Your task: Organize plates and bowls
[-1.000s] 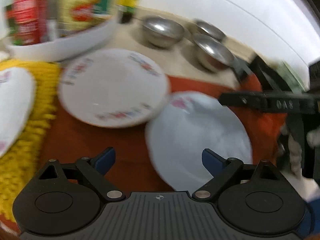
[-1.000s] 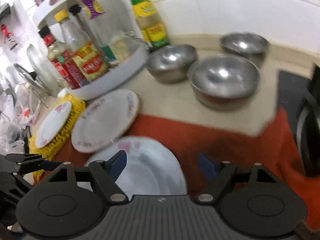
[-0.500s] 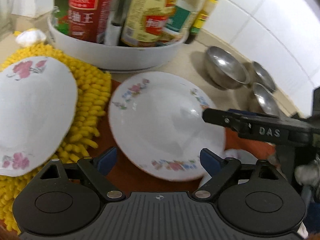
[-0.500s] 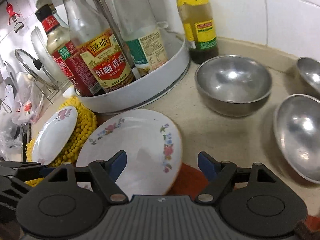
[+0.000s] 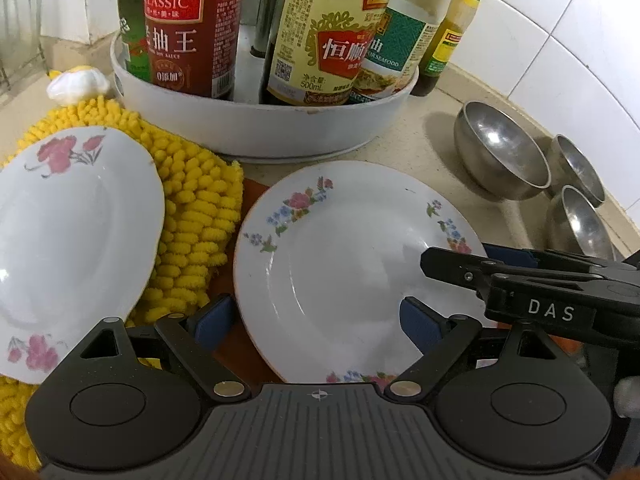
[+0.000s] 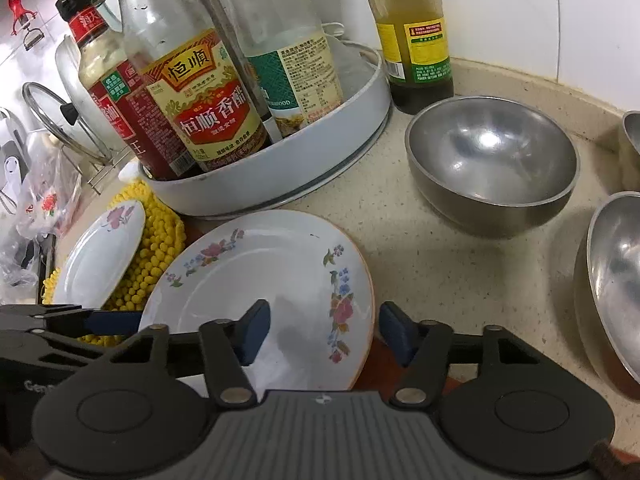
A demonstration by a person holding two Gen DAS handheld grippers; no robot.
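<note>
A white plate with a flower rim (image 5: 352, 264) lies half on the counter and half on a red cloth. My left gripper (image 5: 314, 324) is open, and the plate's near left rim lies between its blue pads without contact. My right gripper (image 6: 325, 334) straddles the plate's right rim (image 6: 366, 312). Its jaws are closing, with one finger over the plate and the other outside the rim, and the pads stand apart from it. A second plate with pink flowers (image 5: 68, 240) rests on a yellow mat. Three steel bowls, the nearest (image 6: 492, 160), stand at the right.
A white round tray (image 5: 256, 128) full of sauce bottles stands just behind the plates. A loose bottle (image 6: 416, 40) stands by the tiled wall. The fluffy yellow mat (image 5: 192, 208) lies left of the flower-rim plate. A lid rack (image 6: 52, 120) and a plastic bag sit far left.
Both grippers have moved left, from a plain plate on the red cloth to the flower-rim plate. The right jaws have narrowed around its rim; the left jaws stay wide.
</note>
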